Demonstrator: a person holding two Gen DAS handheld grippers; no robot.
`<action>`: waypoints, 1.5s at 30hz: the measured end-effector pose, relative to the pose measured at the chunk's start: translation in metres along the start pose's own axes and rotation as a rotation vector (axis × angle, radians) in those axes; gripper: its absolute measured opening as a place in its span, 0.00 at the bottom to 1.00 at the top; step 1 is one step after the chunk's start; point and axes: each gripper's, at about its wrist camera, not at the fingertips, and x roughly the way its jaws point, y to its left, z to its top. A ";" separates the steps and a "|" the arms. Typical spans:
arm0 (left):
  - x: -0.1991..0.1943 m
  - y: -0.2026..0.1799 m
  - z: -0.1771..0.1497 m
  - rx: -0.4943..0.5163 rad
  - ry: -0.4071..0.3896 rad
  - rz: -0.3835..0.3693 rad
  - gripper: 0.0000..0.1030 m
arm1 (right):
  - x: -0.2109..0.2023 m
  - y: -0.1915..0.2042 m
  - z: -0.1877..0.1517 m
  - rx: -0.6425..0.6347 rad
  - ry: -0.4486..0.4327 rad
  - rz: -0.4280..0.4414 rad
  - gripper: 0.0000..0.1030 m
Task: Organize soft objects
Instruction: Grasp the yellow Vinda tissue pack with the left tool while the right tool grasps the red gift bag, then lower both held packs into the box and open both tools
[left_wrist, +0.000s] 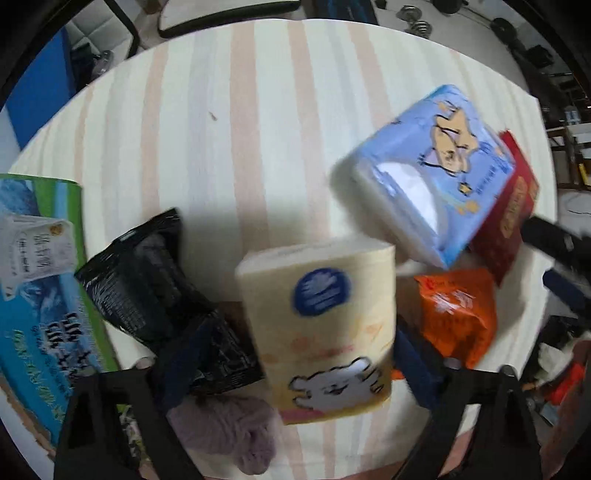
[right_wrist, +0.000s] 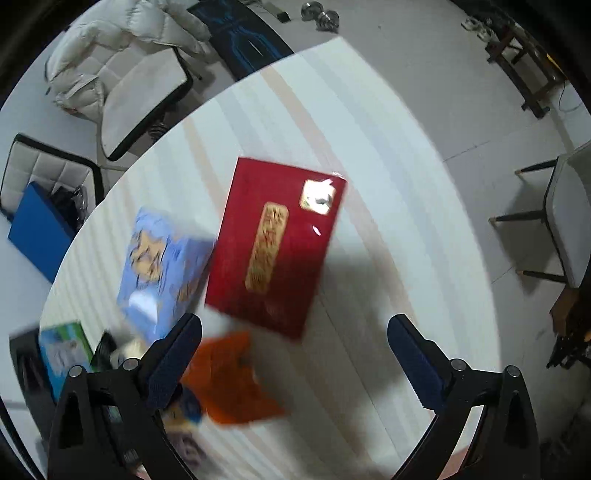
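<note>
The yellow tissue pack (left_wrist: 321, 347) is up between the fingers of the left gripper (left_wrist: 295, 365), standing on end, bear print facing the camera, and it looks held off the striped table (left_wrist: 229, 122), though the blur makes that hard to swear to. By the look of it this is a light, squashy thing: plastic film over soft paper, so it should give under pressure and the film may slide. I'd say the broad flat sides across the middle are the place to hold it, not a corner. The left jaws seem closed onto its sides, set about as wide as the pack. Over on the right, the right gripper (right_wrist: 295, 350) hangs above the table with jaws spread wide and nothing between them; the red pack (right_wrist: 277, 243) lies flat just ahead, the orange pack (right_wrist: 229, 380) near its left finger, the blue tissue pack (right_wrist: 162, 266) beside the red one. A black pouch (left_wrist: 147, 273) and a mauve knitted piece (left_wrist: 229, 432) sit by the left gripper.
</note>
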 end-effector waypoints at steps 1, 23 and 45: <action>0.001 -0.001 0.000 0.005 0.001 0.014 0.74 | 0.008 0.003 0.006 0.011 0.008 -0.006 0.97; 0.011 -0.002 -0.034 0.014 -0.036 0.037 0.59 | 0.032 0.031 -0.010 -0.161 0.036 -0.188 0.50; -0.175 0.083 -0.107 0.035 -0.294 -0.153 0.59 | -0.118 0.063 -0.126 -0.294 -0.117 0.087 0.41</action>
